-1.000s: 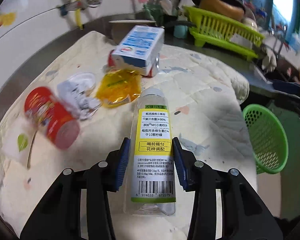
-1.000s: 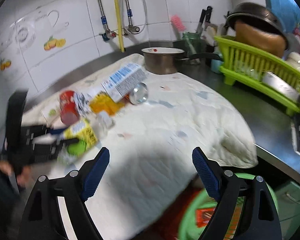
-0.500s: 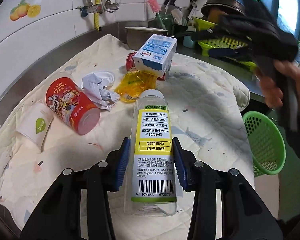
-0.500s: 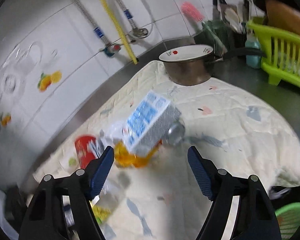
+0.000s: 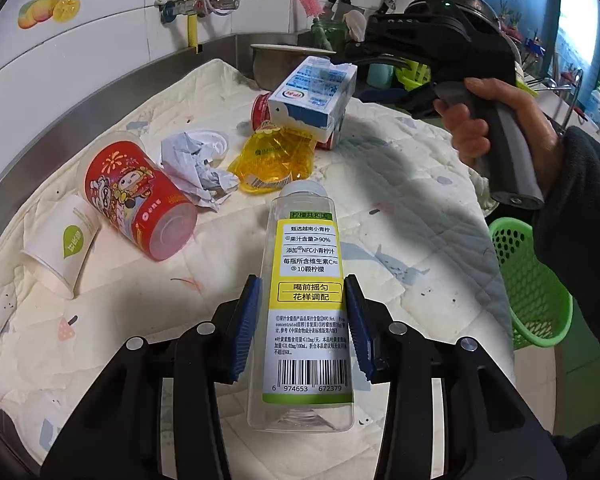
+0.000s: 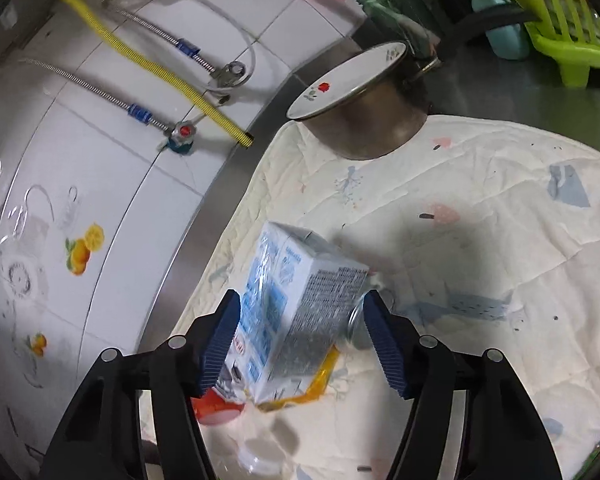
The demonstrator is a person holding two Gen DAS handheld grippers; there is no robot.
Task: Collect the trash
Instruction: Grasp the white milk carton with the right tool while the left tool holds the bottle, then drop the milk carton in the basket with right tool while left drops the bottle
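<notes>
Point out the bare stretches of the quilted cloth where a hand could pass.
Free: the cloth between the clear bottle and the green basket, and the stretch right of the steel pot. Crowded: the far left, where red cup, paper cup, crumpled paper, yellow wrapper and milk carton cluster.

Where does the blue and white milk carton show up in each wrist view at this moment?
Left wrist: milk carton upper centre, beyond the yellow wrapper.
Right wrist: low centre, between the open right gripper pads, apparently not yet gripped.
Shared landmark: metal pot against the wall.
</notes>
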